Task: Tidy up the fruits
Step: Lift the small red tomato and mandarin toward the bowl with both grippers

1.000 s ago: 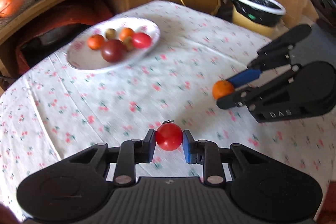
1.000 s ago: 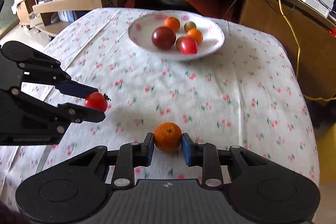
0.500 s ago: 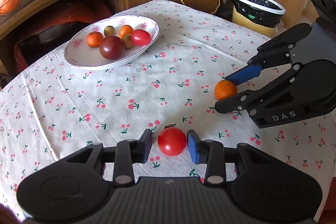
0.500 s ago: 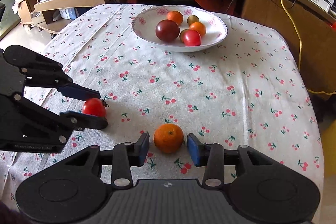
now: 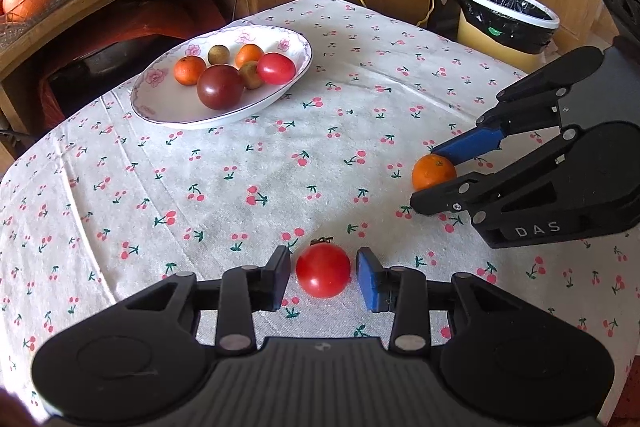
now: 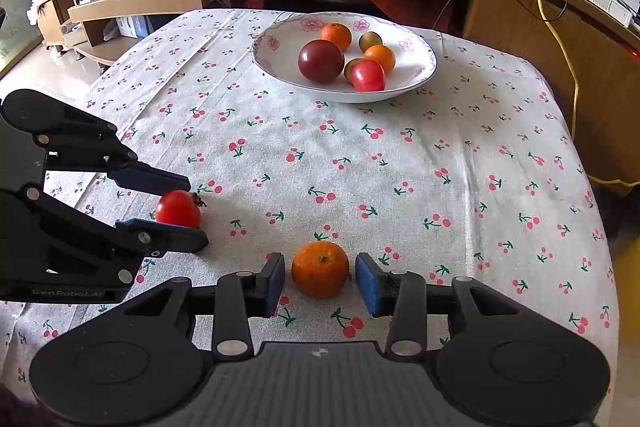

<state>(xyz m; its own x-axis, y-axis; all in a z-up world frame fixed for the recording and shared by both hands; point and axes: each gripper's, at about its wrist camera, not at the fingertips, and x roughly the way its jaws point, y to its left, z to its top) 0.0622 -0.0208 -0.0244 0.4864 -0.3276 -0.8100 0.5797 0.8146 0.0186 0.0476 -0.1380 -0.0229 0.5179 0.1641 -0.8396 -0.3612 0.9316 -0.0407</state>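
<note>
The left tongs (image 5: 323, 277) stand spread around a red tomato (image 5: 323, 275) that sits on the desk (image 5: 240, 187) – a gap shows on each side of it, so the pads (image 5: 370, 285) do not press it. Their jaws have just been opening, with the tomato between them. The right tongs (image 6: 320, 277) are likewise spread around a mandarin (image 6: 320, 274), which rests on the cherry-print cloth (image 6: 440, 167); there are small gaps between fruit and pads. These jaws opened and then closed in a little, the mandarin between them and not gripped.

Each tongs shows in the other's view: the right one at the right edge of the left view, with the mandarin between its fingers (image 5: 466, 147), and the left one at the left edge of the right view, around the tomato.

At the far side of the desk stands a white bowl (image 6: 272, 51) with flower marks – it holds a dark red tomato (image 6: 321, 61), a bright red one (image 6: 368, 75), two mandarins and two small brownish fruits. The loose tomato and mandarin lie near each other, well apart from the bowl
</note>
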